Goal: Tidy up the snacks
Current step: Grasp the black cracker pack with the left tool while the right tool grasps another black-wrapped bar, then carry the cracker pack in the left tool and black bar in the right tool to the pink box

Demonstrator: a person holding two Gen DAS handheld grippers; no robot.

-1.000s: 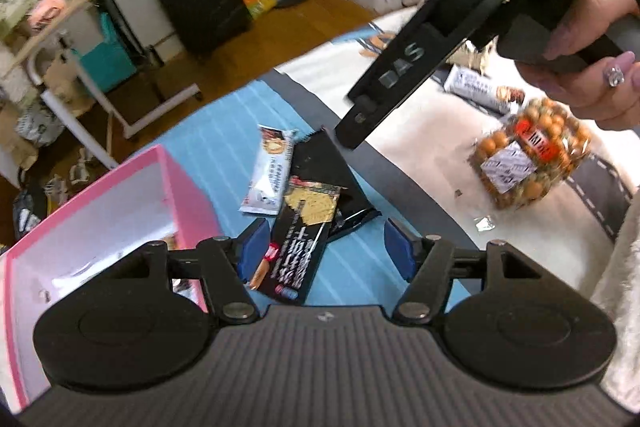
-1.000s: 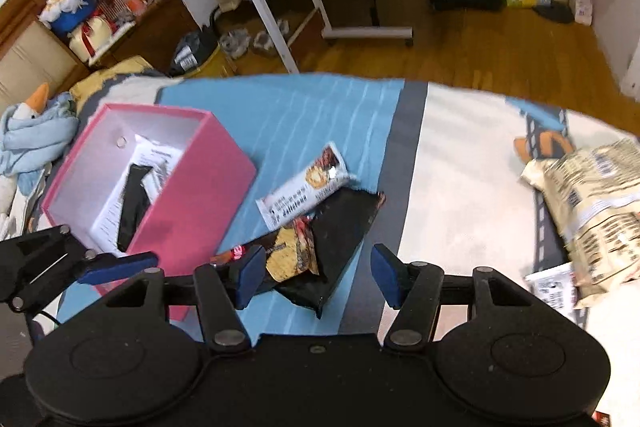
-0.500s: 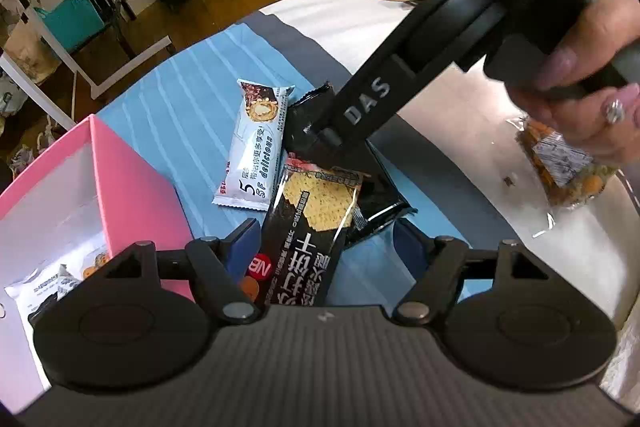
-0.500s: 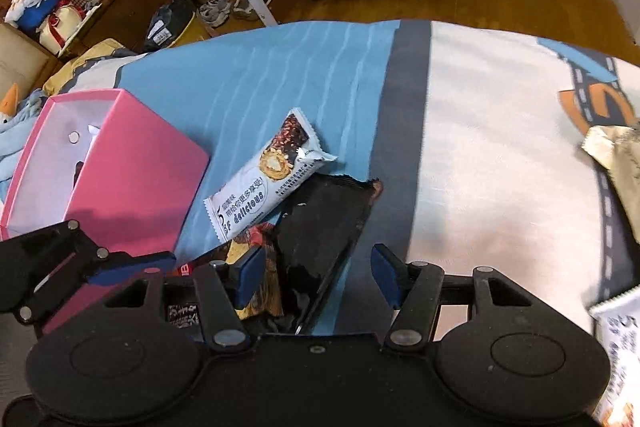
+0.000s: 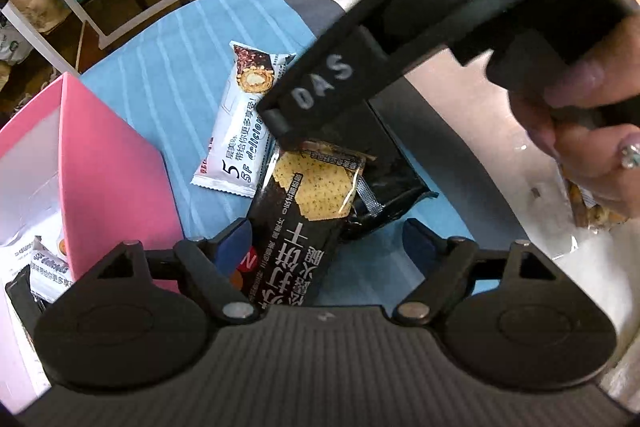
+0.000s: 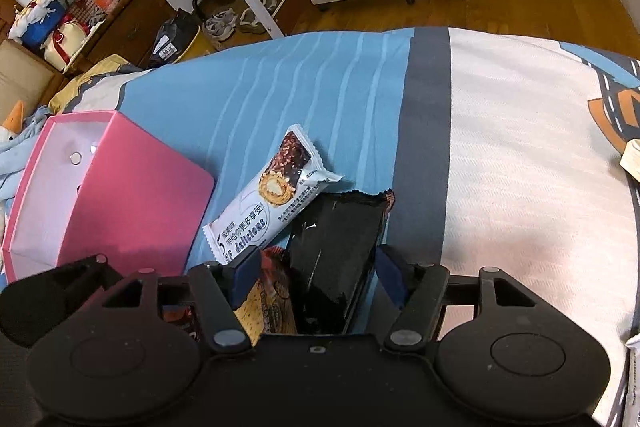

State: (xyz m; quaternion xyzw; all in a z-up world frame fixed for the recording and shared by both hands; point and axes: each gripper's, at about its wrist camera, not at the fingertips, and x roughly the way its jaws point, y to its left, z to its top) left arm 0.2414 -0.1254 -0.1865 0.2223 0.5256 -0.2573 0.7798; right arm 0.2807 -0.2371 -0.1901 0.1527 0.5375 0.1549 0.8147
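Left gripper (image 5: 328, 239): jaws have just been opening and stand well apart; against the frame a second ago it sits lower and closer over the snack pile. The black cracker packet with white characters (image 5: 298, 223) lies between its blue pads; no pad is seen pressing on it.
Right gripper (image 6: 316, 273): jaws have just been opening and stand apart. The glossy black foil pouch (image 6: 334, 259) lies between the pads, with the cracker packet's end beside the left pad. In the earlier right wrist frame the pile lay further ahead; it now reaches in between the fingers.
Snack pile: on the blue striped part of the bedspread (image 6: 320, 87). The white wrapped chocolate-roll bar (image 5: 240, 131) lies just beside the pink open box (image 5: 108, 163), with its corner over the black pouch.
Pink open box: it fills more of the left wrist view than before; white and black packets lie inside it.
Person's hand (image 5: 580, 123): grips the right gripper's handle, now large at the upper right.
Hidden: the right gripper's body covers part of the white bar and the black pouch in the left wrist view.
Cut off: the clear bag of round orange snacks (image 5: 588, 211), mostly behind the hand; the near ends of both black packets pass under the gripper bodies.
Hard to make out: whether any pad touches a packet.
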